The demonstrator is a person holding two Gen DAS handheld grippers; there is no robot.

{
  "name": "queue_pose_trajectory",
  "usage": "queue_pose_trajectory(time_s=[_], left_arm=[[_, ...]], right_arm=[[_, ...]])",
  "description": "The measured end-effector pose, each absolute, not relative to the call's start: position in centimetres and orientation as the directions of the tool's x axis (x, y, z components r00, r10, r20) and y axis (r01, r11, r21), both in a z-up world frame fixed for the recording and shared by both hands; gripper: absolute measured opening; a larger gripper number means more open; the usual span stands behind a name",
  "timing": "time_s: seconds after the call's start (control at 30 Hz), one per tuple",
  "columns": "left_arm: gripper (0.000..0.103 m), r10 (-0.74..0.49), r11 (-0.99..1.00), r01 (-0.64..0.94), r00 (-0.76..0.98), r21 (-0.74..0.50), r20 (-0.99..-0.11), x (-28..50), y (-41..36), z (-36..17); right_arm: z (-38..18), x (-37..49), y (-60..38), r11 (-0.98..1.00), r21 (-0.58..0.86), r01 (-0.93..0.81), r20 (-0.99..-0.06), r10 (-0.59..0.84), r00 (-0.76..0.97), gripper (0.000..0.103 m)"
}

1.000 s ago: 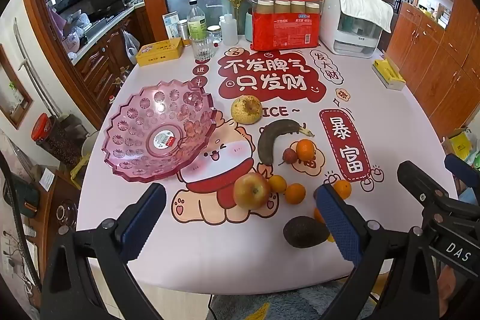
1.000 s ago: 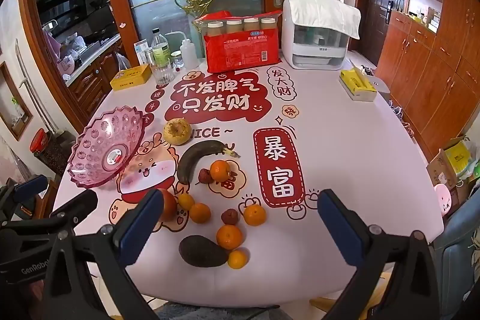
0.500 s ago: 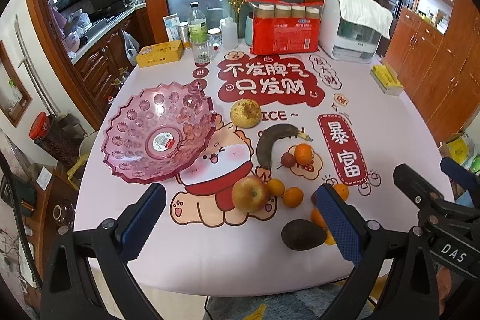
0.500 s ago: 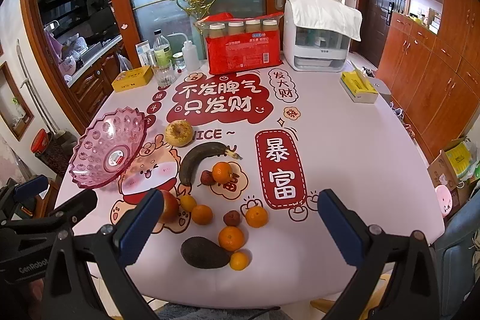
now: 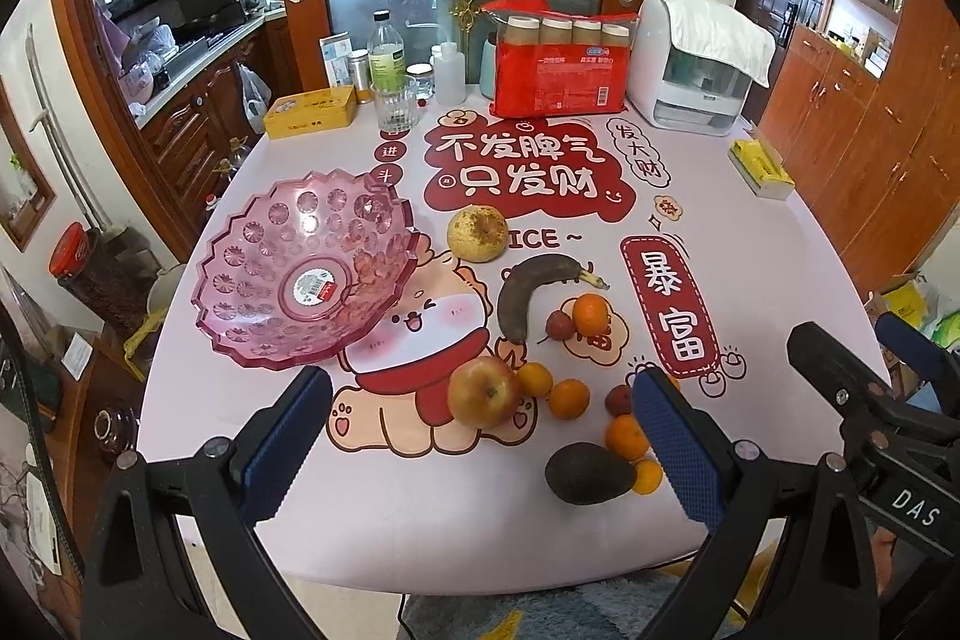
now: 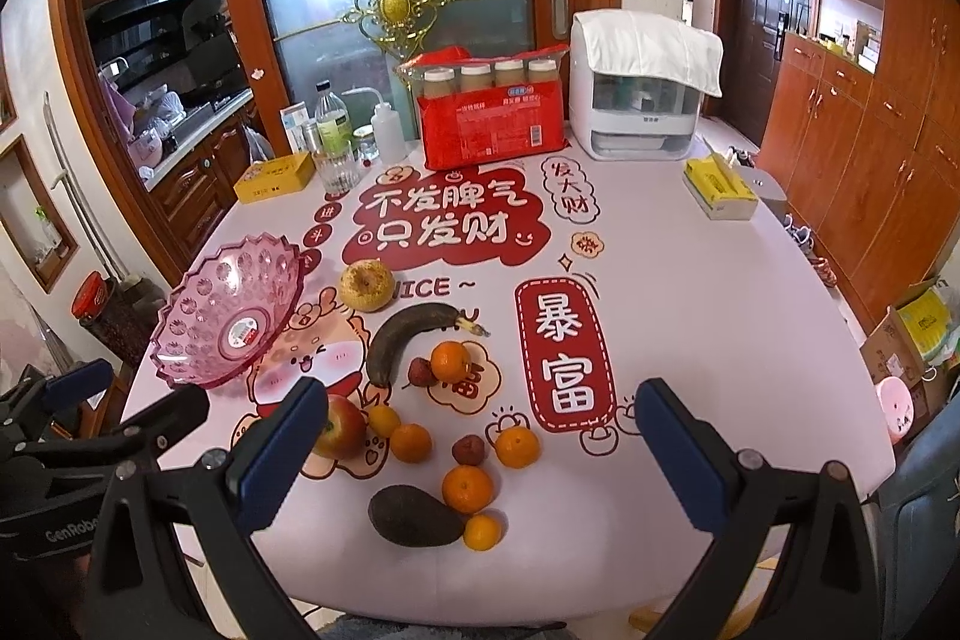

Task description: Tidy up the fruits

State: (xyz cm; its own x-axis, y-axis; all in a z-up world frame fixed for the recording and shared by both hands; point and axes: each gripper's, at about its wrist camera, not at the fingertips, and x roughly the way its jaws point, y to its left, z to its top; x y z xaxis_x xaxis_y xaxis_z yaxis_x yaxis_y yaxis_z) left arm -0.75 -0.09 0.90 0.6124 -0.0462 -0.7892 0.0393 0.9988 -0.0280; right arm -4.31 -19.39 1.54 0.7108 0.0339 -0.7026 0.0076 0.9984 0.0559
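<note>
Your bowl (image 5: 300, 274) sits at the desk's (image 5: 750, 268) left; the pear (image 5: 477, 233) lies right of it, the banana (image 5: 528, 289) nearer you, then the apple (image 5: 483, 391), and the avocado (image 5: 588, 473) nearest.

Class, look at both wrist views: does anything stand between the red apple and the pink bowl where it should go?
Nothing visible does. The apple lies on bare tablecloth just right of the pink bowl; the tangerines, banana and avocado lie on its other side.

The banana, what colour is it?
The banana is dark brown, nearly black, with a yellowish stem tip; clearest in the right wrist view.
</note>
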Motion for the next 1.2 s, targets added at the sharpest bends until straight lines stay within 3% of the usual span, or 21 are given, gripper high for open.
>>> queue_pose_trajectory(time_s=[0.67,1.2], left_arm=[[0.1,-0.086,0.996,0.076,0.648,-0.048,-0.757,-0.4,-1.0,1.8],[0.1,-0.036,0.994,0.104,0.673,0.046,-0.738,1.6,-1.4,2.6]], right_arm=[[1.6,-3.7,-20.7,0.998,0.069,0.008,-0.698,0.042,0.715,0.103],[2.1,-1.6,-20.8,0.999,0.038,-0.006,-0.692,0.031,0.721,0.102]])
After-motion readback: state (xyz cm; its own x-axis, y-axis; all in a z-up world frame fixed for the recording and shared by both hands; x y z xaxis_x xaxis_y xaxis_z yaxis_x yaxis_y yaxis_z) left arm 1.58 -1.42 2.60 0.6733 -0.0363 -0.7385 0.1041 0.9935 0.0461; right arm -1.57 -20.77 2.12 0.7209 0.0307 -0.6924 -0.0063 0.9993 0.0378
